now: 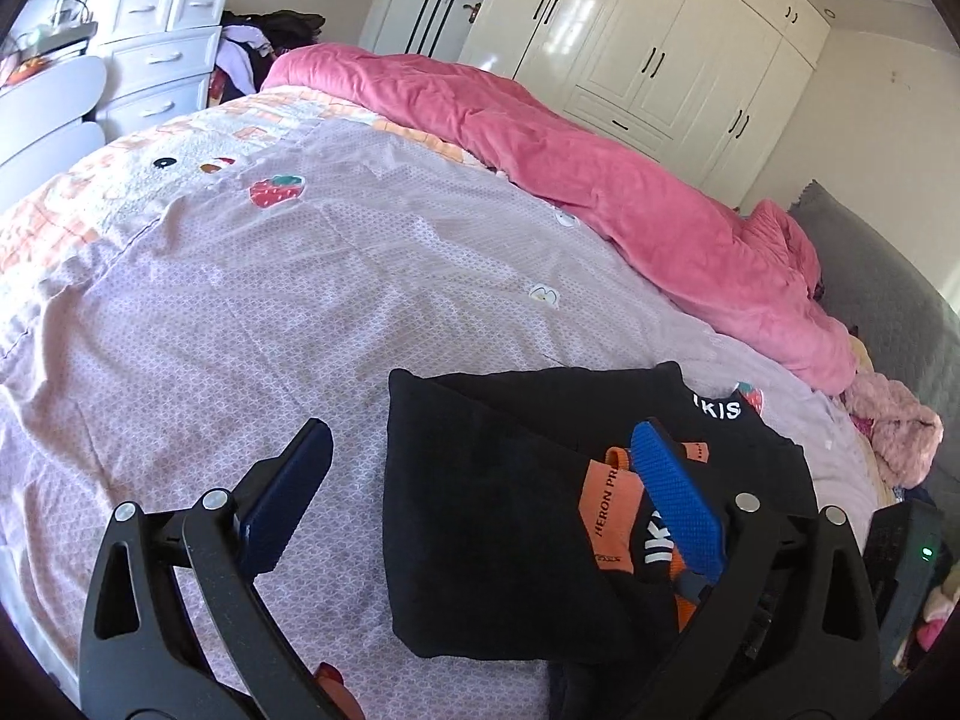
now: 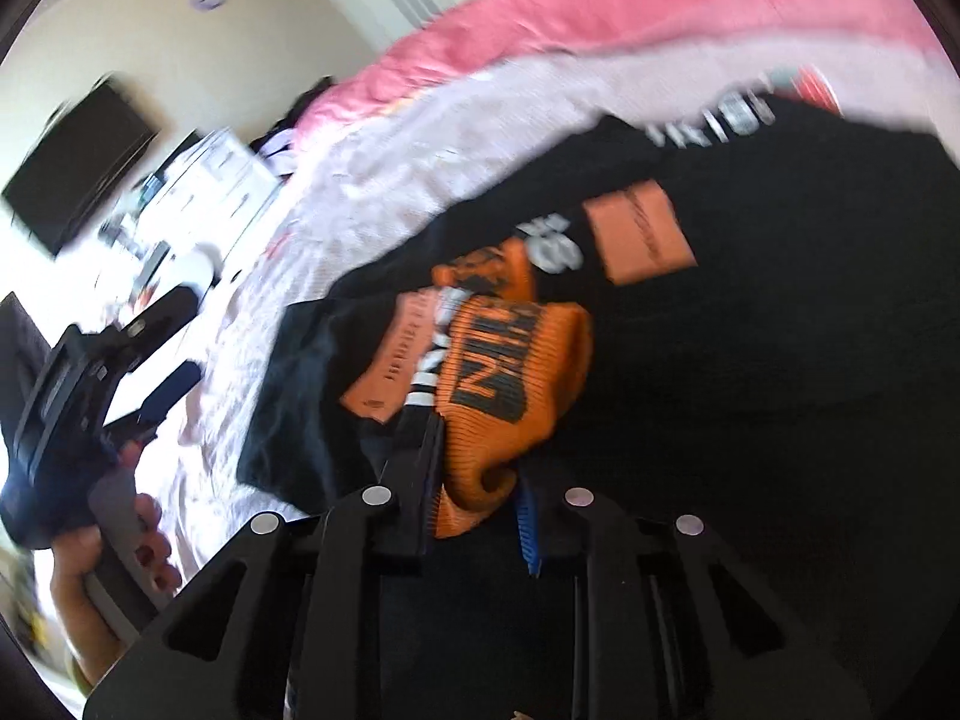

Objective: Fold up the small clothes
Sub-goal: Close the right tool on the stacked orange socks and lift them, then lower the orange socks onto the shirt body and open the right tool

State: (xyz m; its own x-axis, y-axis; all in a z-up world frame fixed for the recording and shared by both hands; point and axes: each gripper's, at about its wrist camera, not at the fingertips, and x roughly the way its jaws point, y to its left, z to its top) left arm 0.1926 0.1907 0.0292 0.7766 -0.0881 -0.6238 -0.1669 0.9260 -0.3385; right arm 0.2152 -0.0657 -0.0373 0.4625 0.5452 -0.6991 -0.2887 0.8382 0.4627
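Note:
A small black garment with orange patches and white lettering lies partly folded on the lilac bedsheet. My left gripper is open above its left edge, one blue pad over the orange patch, the other over the sheet. In the blurred right wrist view, my right gripper is shut on the garment's orange ribbed band and lifts it above the black cloth. The left gripper shows open at the left, held by a hand.
A pink quilt is bunched along the far side of the bed. White drawers stand at the far left, a white wardrobe behind. A pink fluffy item and a grey headboard are at the right.

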